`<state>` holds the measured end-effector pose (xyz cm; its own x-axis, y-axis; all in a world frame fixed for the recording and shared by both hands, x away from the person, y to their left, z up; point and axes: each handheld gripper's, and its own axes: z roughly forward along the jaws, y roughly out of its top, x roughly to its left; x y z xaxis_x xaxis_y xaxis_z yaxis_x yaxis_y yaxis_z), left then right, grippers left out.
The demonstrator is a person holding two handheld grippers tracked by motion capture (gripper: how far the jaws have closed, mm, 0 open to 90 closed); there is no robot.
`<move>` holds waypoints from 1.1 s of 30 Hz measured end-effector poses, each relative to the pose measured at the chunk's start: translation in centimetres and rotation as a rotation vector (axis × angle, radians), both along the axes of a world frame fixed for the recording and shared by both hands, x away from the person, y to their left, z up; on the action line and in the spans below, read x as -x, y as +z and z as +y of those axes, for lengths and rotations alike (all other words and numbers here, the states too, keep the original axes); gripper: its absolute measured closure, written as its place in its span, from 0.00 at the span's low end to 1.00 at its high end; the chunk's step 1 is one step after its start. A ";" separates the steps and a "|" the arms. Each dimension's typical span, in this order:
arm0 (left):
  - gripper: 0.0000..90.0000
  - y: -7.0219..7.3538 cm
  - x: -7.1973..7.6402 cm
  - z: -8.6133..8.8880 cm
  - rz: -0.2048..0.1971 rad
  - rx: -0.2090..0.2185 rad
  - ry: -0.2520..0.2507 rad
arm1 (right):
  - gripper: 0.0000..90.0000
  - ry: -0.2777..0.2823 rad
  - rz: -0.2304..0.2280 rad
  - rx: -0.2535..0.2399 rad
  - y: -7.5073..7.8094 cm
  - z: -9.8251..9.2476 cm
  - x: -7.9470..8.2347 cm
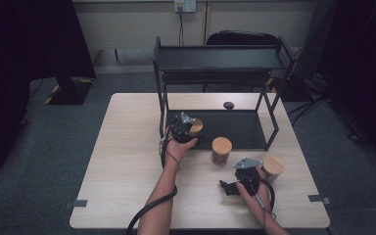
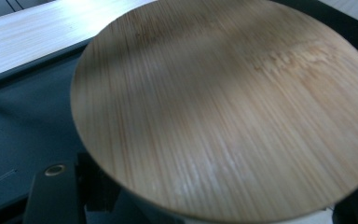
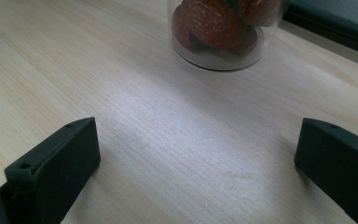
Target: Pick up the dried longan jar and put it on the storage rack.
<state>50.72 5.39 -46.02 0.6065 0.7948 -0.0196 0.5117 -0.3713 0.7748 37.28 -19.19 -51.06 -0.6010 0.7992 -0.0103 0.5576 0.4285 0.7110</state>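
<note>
- Pale wood bench (image 1: 127, 161) on grey carpet, black two-tier rack (image 1: 215, 63) standing at its far side, with a small dark object (image 1: 228, 105) on the bench behind it.
- Left gripper (image 1: 185, 128) is clamped on a bamboo-lidded jar (image 1: 195, 127), held at the front left edge of the rack's lower shelf (image 1: 235, 127). In the left gripper view the lid (image 2: 223, 107) sits just above the dark shelf floor.
- Judgement: step in hand is setting this jar on the lower shelf.
- Do it well: keep the jar upright, clear the rack's front left post, lower until the base sits flat, only then release.
- Right gripper (image 1: 235, 186) rests low over the bench, jaws wide, nothing between them.
- Second jar (image 1: 221, 150), holding reddish-brown pieces, stands mid-bench; third jar (image 1: 273, 167) just beside the right hand.
</note>
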 end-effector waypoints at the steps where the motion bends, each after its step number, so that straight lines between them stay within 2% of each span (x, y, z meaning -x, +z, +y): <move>1: 0.29 -0.1 -0.1 0.0 0.001 -0.002 0.005 | 0.00 0.000 0.000 0.000 0.0 0.0 0.0; 11: 0.29 -0.4 -1.4 -0.4 -0.003 -0.034 0.038 | 0.00 0.000 0.000 0.000 0.0 0.0 0.0; 15: 0.29 -0.7 -1.8 -0.6 -0.007 -0.019 0.053 | 0.00 0.000 0.000 0.000 0.0 0.0 0.0; 20: 0.29 -1.1 -2.4 -0.9 0.002 -0.037 0.070 | 0.00 0.000 0.000 0.000 0.0 0.0 0.0; 23: 0.29 -1.4 -2.6 -1.0 0.010 -0.031 0.092 | 0.00 0.000 0.000 0.000 0.0 0.0 0.0; 33: 0.29 -1.7 -3.4 -0.9 -0.013 -0.036 0.124 | 0.00 -0.001 0.000 0.000 0.0 0.0 0.0</move>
<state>54.14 4.46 -47.76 0.5032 0.8640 0.0174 0.5455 -0.3332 0.7690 37.27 -19.19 -51.05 -0.6006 0.7995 -0.0103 0.5580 0.4283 0.7108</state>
